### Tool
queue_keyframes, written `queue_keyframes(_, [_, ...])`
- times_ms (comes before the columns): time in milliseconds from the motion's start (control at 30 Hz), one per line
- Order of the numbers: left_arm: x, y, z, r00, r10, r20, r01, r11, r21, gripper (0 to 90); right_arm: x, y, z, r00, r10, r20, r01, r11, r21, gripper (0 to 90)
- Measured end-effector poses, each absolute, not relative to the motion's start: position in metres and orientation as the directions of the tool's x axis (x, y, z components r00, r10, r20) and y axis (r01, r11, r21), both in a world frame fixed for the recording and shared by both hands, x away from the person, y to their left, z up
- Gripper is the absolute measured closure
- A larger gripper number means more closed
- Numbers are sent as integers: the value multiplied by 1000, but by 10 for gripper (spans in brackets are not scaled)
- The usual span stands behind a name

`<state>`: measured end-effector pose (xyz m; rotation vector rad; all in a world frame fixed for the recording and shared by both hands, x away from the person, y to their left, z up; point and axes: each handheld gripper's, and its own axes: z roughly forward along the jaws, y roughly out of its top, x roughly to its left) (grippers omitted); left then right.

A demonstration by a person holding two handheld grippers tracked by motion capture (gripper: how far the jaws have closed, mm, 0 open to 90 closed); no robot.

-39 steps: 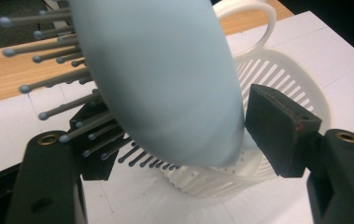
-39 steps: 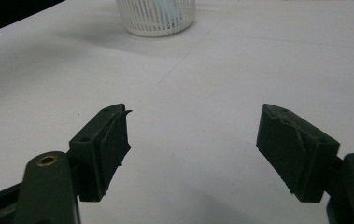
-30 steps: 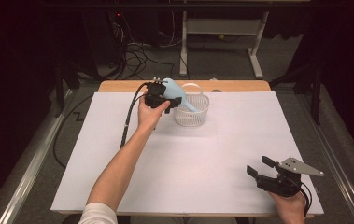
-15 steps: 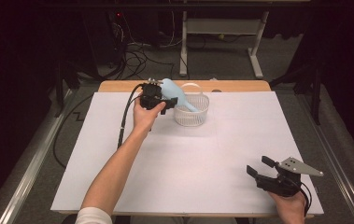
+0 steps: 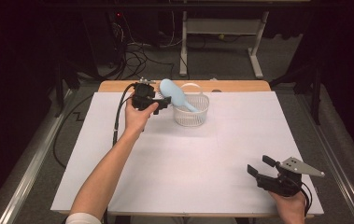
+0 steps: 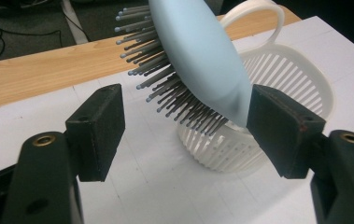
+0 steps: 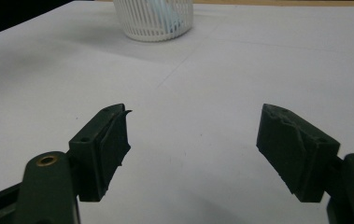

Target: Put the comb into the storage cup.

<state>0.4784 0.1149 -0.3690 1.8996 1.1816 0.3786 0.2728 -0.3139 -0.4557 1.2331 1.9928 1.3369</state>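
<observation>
My left gripper [image 6: 184, 135], jaws wide, brackets the light, stiff hairbrush [image 6: 198, 60] propped in the basket [image 6: 286, 79] at twelve o'clock. Grip its smooth back, not bristles. Right gripper [image 5: 270, 173] gapes empty.

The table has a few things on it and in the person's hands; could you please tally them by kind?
Hairbrush: 1, light blue, leaning in the basket
Basket: 1, white, slotted, with a handle
Grippers: 2, the left gripper and the right gripper, both with jaws apart
Total: 4
</observation>
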Motion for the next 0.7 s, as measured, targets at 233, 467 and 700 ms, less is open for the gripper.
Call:
queue_keyframes(233, [473, 116, -365, 516, 843, -154, 575, -207, 792, 289, 274, -315, -455, -502, 857, 113, 423, 129, 897, 252])
queue_keyframes(467, [467, 121, -363, 514, 845, -148, 559, -199, 805, 301, 275, -316, -455, -500, 859, 113, 421, 127, 898, 251])
queue_keyframes(700, [462, 126, -365, 517, 842, -155, 558, -193, 807, 301, 275, -317, -455, -499, 859, 113, 419, 125, 899, 250])
